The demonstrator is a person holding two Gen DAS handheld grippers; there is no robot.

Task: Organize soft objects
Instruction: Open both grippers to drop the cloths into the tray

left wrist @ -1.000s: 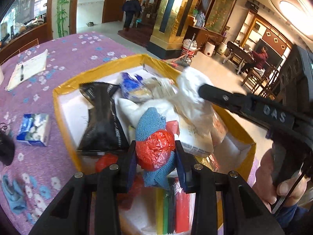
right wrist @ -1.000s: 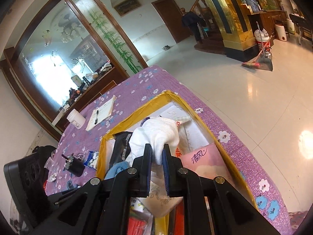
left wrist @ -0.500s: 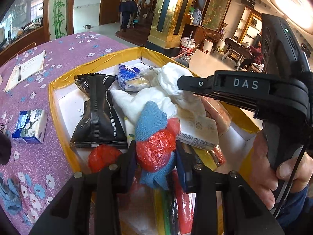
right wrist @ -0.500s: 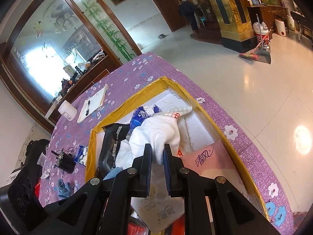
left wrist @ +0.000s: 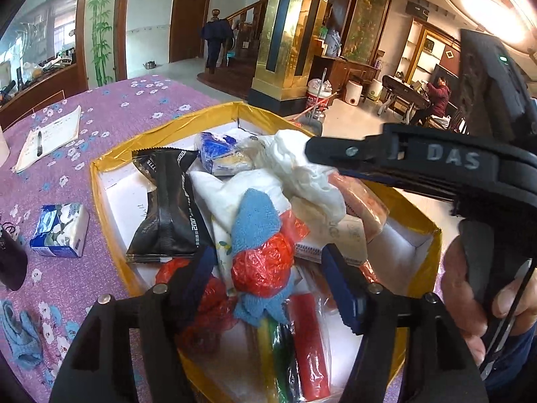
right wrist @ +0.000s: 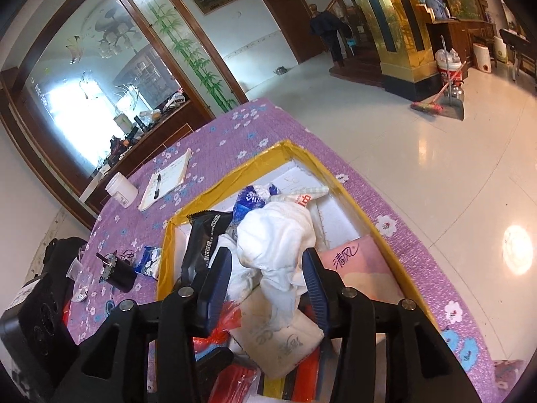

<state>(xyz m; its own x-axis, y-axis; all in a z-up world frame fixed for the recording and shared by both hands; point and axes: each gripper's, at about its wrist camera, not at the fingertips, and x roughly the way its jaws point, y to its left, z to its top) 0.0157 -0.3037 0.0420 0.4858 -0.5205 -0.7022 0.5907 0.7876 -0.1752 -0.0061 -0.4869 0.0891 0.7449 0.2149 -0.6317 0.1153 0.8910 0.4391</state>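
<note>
Both my jaws are opening — red-and-blue bundle [left wrist: 261, 262] between my left gripper [left wrist: 272, 278], white cloth [right wrist: 275, 238] between my right gripper [right wrist: 265, 275] — released into the box [left wrist: 110, 164].

Both sets of jaws are opening: left gripper [left wrist: 268, 275] releasing red-and-blue bundle [left wrist: 263, 255]; right gripper [right wrist: 266, 275] releasing white cloth [right wrist: 275, 238].

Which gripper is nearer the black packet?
Left. The left gripper hangs just beside the black packet; the right gripper straddles the white cloth further off.
</note>
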